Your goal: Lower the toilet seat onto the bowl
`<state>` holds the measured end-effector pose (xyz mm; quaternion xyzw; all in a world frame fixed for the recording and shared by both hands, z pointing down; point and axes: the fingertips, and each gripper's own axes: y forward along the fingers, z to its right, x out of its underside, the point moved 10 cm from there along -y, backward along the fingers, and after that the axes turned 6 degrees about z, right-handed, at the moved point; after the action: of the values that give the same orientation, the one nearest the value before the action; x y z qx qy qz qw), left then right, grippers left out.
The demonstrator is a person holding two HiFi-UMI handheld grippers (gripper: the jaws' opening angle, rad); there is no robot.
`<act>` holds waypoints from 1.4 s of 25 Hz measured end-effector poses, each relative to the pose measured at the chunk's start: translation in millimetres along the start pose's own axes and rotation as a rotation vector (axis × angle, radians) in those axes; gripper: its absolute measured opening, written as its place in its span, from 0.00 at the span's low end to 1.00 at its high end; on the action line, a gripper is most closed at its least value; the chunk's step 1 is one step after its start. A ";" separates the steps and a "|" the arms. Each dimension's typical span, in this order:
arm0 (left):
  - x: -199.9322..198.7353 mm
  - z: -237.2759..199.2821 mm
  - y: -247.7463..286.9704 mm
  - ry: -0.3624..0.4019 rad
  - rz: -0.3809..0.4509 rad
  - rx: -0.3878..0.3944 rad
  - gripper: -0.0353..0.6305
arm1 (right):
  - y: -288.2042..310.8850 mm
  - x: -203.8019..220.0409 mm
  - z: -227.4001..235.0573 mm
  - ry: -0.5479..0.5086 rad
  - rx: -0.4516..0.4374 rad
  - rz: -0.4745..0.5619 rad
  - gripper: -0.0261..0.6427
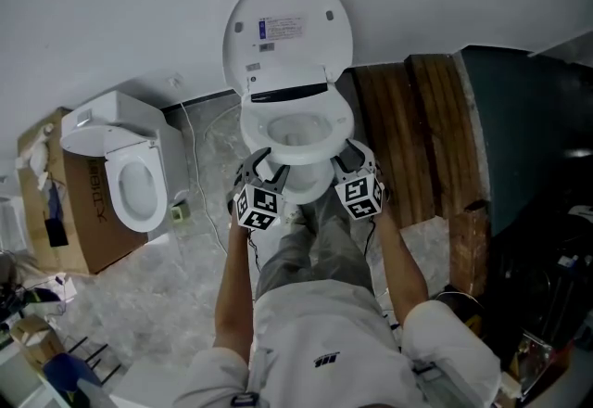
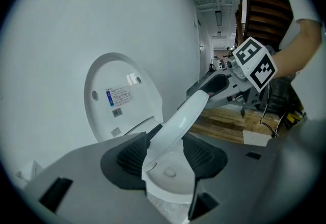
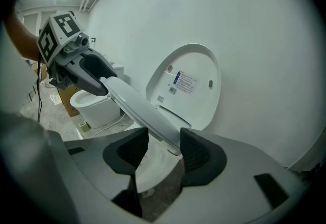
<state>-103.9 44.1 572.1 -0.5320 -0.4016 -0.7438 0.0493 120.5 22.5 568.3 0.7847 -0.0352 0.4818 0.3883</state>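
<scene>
A white toilet stands against the wall with its lid [image 1: 287, 31] upright. Its seat [image 1: 296, 133] hangs low over the bowl [image 1: 310, 176], front edge between both grippers. My left gripper [image 1: 269, 165] grips the seat's front left rim and my right gripper [image 1: 347, 159] the front right rim. In the left gripper view the seat [image 2: 178, 116] runs slanted between the pads of the left gripper [image 2: 165, 151], with the bowl [image 2: 170, 182] beneath. The right gripper view shows the seat [image 3: 137, 106] clamped in the right gripper [image 3: 163, 149], reaching across to the left one [image 3: 89, 73].
A second toilet [image 1: 134, 174] sits at the left beside a cardboard box [image 1: 74, 202], with a cord [image 1: 190, 146] on the floor between the toilets. Wooden boards [image 1: 408, 128] lie right of the bowl, a dark panel [image 1: 528, 137] beyond them. The person's legs are just before the bowl.
</scene>
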 end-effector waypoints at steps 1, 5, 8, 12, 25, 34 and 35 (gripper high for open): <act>2.6 2.5 -0.2 0.002 -0.003 0.002 0.41 | -0.7 2.7 -1.8 0.000 -0.001 -0.004 0.33; 11.2 13.9 -1.2 0.015 -0.019 0.007 0.41 | -4.7 14.1 -8.1 -0.001 -0.005 -0.017 0.33; 19.3 21.0 -1.6 0.026 -0.028 0.011 0.41 | -6.1 22.8 -13.8 -0.003 -0.008 -0.025 0.33; 30.0 28.8 -2.3 0.027 -0.034 0.019 0.42 | -7.5 31.9 -21.2 -0.016 -0.008 -0.037 0.34; 65.7 53.6 2.3 0.046 -0.066 0.054 0.44 | -8.9 69.8 -42.9 -0.060 -0.018 -0.058 0.35; 91.3 70.5 8.1 0.044 -0.112 0.072 0.47 | -8.0 98.5 -59.2 -0.084 -0.014 -0.072 0.36; 94.6 72.1 8.9 0.044 -0.115 0.074 0.48 | -7.6 102.2 -60.9 -0.086 -0.016 -0.073 0.36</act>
<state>-85.8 118.4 663.6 -0.4895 -0.4577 -0.7414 0.0347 133.9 99.6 658.2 0.8024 -0.0270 0.4330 0.4099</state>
